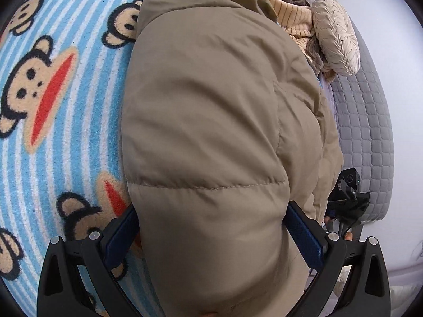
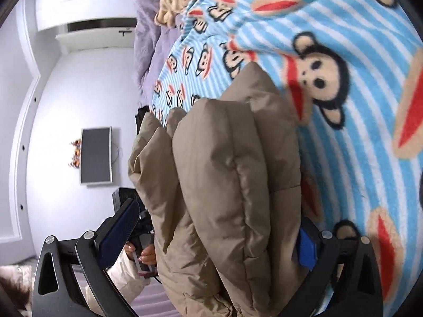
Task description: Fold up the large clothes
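A tan puffer jacket [image 1: 206, 132] lies bundled lengthwise on a blue striped monkey-print blanket [image 1: 66, 105]. My left gripper [image 1: 211, 227] straddles its near end, and both blue pads press into the padded sides. In the right wrist view the folded jacket [image 2: 224, 185] stands in thick layers between the fingers of my right gripper [image 2: 219, 235]. The right pad is tucked against the fabric, while the left pad [image 2: 121, 227] stands clear of it with a gap. The right gripper's body [image 1: 349, 200] shows at the jacket's right edge. The view is slightly blurred.
A beige ruffled pillow [image 1: 335, 34] and striped beige fabric [image 1: 290, 13] lie at the bed's far end beside a grey quilted mattress edge [image 1: 370, 132]. A hand in a white sleeve [image 2: 142, 256] holds the other gripper. A dark wall screen [image 2: 96, 155] hangs beyond.
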Available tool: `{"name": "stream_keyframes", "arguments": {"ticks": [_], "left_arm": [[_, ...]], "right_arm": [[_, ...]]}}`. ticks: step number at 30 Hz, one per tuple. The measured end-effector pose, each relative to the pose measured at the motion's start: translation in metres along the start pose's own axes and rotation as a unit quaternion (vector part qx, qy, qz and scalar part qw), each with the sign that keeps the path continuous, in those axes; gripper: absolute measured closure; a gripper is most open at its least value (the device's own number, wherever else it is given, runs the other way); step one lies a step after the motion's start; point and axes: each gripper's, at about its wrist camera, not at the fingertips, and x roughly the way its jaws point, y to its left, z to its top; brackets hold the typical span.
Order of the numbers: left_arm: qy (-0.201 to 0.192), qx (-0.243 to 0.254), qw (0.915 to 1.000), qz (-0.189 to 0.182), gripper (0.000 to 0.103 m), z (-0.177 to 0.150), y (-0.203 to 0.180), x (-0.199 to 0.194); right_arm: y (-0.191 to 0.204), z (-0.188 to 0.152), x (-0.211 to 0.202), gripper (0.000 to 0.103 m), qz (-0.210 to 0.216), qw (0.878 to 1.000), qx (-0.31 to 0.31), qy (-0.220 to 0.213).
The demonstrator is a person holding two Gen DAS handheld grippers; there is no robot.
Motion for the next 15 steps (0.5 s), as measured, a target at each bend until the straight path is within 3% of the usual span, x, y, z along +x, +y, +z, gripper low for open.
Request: {"name": "stream_keyframes", "arguments": {"ticks": [3,7,11,15], "left_arm": [[0.003,0.007,0.9999,0.007,0.000,0.000,-0.003,0.004],[-0.002,0.037,0.9985,0.041,0.000,0.002,-0.024,0.012],[-0.008,0.045,0.9971,0.062,0.000,0.003,-0.031,0.018],[-0.001,0.025,0.9981,0.057,0.000,0.004,-0.028,0.025]], "right_arm": [[0.016,0.003,0.014,0.000,-0.051,0.997,-0.048,0.037],[0.014,0.007,0.036,0.000,-0.108,0.990,-0.064,0.065],[0.007,0.018,0.064,0.000,-0.129,0.987,-0.058,0.082],[-0.002,0.018,0.074,0.000,-0.134,0.987,-0.031,0.085]]}}
